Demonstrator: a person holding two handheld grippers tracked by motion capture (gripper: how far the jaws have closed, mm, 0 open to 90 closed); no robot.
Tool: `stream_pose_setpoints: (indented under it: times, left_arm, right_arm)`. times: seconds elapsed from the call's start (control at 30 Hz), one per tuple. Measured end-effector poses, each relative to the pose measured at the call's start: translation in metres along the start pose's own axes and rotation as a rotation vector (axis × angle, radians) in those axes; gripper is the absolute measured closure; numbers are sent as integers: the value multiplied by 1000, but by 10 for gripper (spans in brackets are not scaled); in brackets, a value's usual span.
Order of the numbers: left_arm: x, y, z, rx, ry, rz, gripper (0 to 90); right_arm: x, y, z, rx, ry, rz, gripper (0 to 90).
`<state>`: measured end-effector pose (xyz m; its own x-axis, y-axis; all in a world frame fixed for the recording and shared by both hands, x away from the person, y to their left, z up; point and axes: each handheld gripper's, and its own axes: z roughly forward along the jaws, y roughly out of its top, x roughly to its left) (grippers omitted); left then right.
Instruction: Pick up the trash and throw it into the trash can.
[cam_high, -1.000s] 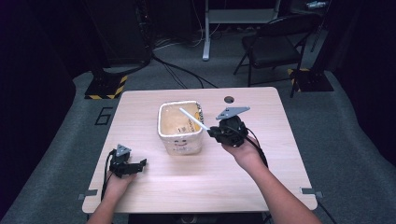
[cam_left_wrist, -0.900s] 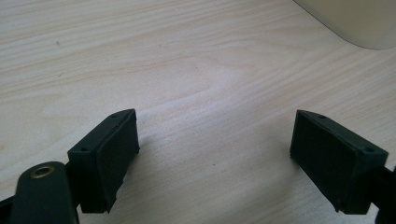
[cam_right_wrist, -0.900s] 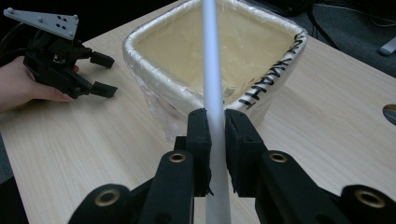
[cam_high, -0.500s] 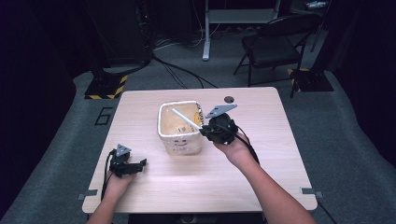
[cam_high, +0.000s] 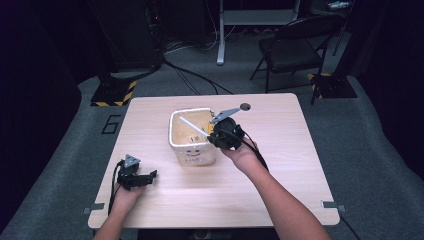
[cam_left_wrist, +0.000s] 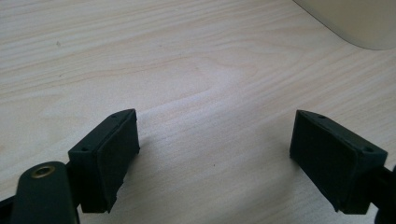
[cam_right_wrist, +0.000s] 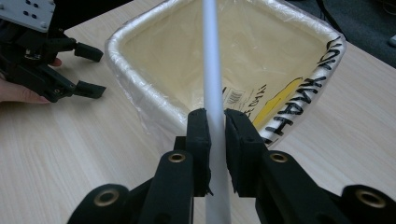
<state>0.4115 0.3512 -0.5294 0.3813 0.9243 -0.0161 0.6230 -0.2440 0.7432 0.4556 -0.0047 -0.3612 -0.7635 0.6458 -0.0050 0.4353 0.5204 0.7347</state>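
The right gripper (cam_right_wrist: 212, 122) has its black jaws clamped on a thin white plastic stick (cam_right_wrist: 211, 70), which runs straight up between the pads and reaches out over the cream square tub lined with clear plastic film (cam_right_wrist: 140, 98); in the high view the stick (cam_high: 194, 128) slants over the tub's opening, the tub (cam_high: 192, 154) standing near the middle of the pale wooden table (cam_high: 280, 170); black lettering and a yellow mark show on the tub's inner wall; the left gripper (cam_high: 150, 175) rests on the table near its front left corner, well apart from the tub, jaws spread wide with only bare wood between them
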Motion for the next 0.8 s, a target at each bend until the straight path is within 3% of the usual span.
stream_pose_setpoints:
  times: [0.27, 0.6, 0.8]
  left_arm:
    - [0, 0, 0, 1, 0, 2, 153]
    - [0, 0, 0, 2, 0, 2, 153]
    - [0, 0, 0, 2, 0, 2, 153]
  right_arm:
    - [-4, 4, 6, 8, -1, 2, 788]
    - [-3, 2, 2, -23, -19, 37, 502]
    - [-1, -1, -4, -40, -26, 30, 446]
